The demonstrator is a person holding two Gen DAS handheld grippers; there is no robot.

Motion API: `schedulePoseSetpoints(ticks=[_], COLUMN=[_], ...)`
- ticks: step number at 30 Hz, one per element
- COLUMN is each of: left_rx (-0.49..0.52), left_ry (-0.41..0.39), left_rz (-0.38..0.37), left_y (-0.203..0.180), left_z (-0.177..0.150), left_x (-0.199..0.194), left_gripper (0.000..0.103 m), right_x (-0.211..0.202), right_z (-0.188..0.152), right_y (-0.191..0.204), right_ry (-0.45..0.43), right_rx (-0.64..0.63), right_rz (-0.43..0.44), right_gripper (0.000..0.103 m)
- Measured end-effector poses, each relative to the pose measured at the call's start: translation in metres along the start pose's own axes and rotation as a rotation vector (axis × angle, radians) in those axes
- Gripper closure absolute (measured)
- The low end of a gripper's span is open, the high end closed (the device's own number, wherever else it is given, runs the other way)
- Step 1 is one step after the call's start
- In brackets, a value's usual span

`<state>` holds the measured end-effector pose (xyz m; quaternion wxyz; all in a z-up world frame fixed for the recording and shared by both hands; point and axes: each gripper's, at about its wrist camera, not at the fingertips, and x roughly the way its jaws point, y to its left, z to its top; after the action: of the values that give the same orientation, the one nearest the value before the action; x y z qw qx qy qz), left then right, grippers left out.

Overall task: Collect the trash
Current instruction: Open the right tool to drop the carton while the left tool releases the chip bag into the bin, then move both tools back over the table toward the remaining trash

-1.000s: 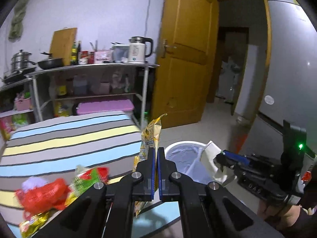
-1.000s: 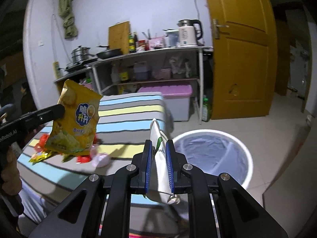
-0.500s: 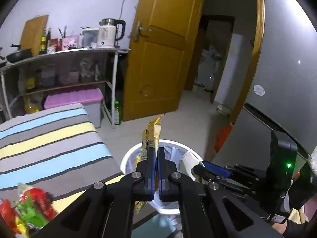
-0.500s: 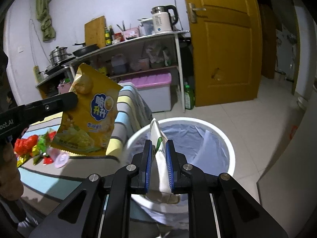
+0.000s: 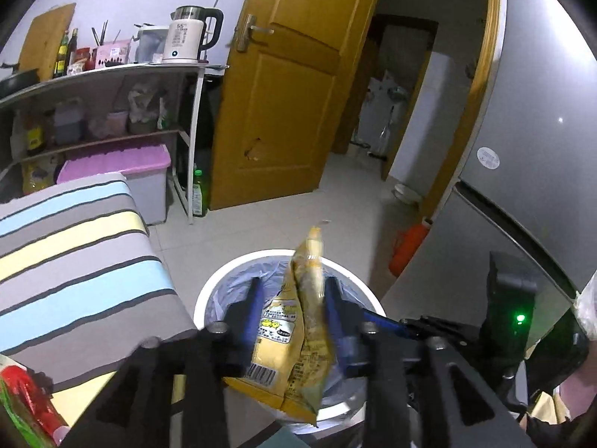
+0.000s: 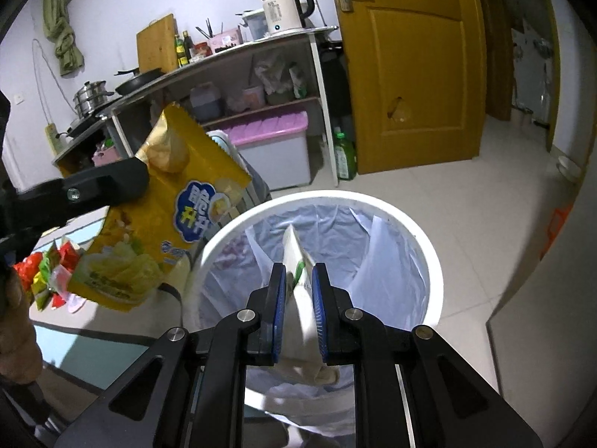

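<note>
The left gripper, jaws just opened, frees a crumpled yellow chip bag with barcode above the white lined trash bin, while at its 3 o'clock the right gripper stays clamped on a white wrapper.

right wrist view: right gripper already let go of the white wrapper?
No: the right gripper has both blue pads pressed on the white wrapper, held over the white bin.

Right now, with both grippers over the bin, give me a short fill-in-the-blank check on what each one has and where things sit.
1. The left gripper, jaws just opened, has a ____ chip bag between its pads.
2. The right gripper is shut on a ____ wrapper.
3. Both items hang over the round white ____ lined with a plastic bag.
4. The electric kettle stands on the shelf's ____ level.

Missing words: yellow; white; trash bin; top
</note>
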<state>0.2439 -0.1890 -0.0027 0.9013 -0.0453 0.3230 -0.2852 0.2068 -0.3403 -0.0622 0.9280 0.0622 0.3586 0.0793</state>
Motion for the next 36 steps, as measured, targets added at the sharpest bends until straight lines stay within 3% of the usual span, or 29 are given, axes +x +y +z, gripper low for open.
schedulePoseSetpoints(ticks=[5, 14, 24, 36], left_rx=[-0.004, -0.020, -0.028, -0.052], left_ry=[-0.010, -0.044, -0.077, -0.133], left_rz=[0.004, -0.016, -0.017, 0.071], left_y=[0.004, 0.003, 0.002, 0.013], left_z=[-0.002, 0.001, 0.000, -0.019], left_x=[-0.004, -0.023, -0.046, -0.101], left_gripper=[0.066, 0.057, 0.056, 0.056], right_x=[-0.002, -0.020, -0.049, -0.079], right_z=[0.000, -0.001, 0.000, 0.000], right_y=[-0.001, -0.002, 0.006, 0.044], right_ry=[-0.008, -0.037, -0.073, -0.115], right_rx=[-0.003, -0.001, -0.020, -0.080], right_rz=[-0.014, -0.029, -0.041, 0.008], right_gripper=[0.066, 0.066, 0.066, 0.066])
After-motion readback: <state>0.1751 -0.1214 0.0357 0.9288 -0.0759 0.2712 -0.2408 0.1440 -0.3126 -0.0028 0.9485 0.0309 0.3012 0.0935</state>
